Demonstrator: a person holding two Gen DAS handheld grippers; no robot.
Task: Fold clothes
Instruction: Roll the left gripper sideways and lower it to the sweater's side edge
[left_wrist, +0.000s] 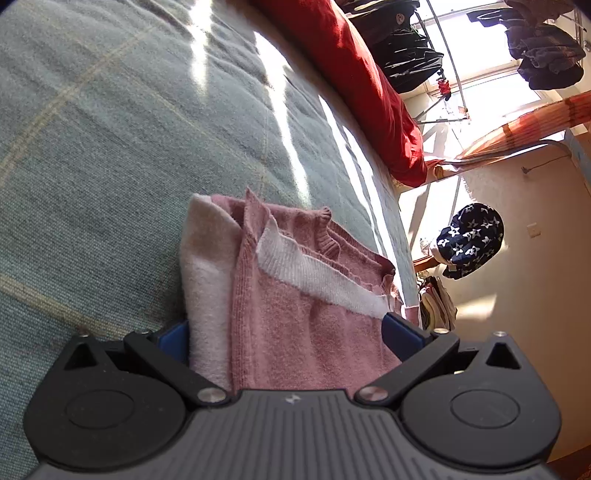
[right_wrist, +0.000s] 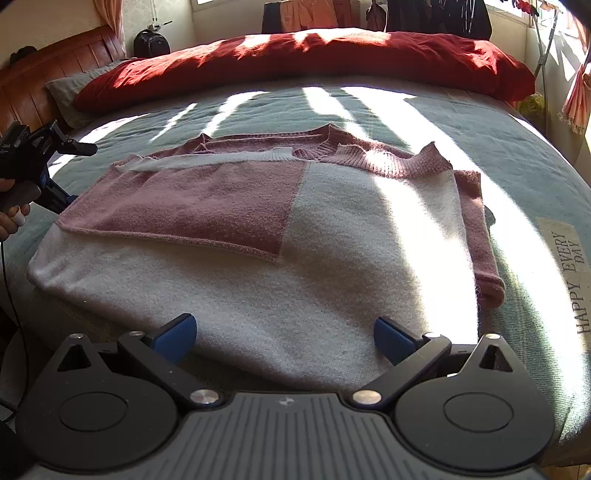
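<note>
Sun stripes a green bed (right_wrist: 498, 155), a red duvet (right_wrist: 295, 59) along its far side; the pink-and-white sweater (right_wrist: 258, 229) lies folded there; the left gripper (left_wrist: 284, 332) straddles its edge, grip unclear; the right gripper (right_wrist: 284, 332) gapes wide above the hem.

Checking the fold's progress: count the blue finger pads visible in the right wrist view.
3: two on the right gripper, at the sweater's near hem, and one on the left gripper at its left edge; that gripper's other pad is hidden.

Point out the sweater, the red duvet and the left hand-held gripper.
sweater (right_wrist: 236, 291): right wrist view, white body panel.
red duvet (right_wrist: 295, 62): right wrist view, top surface.
left hand-held gripper (left_wrist: 286, 332): left wrist view, between fingertips.
</note>
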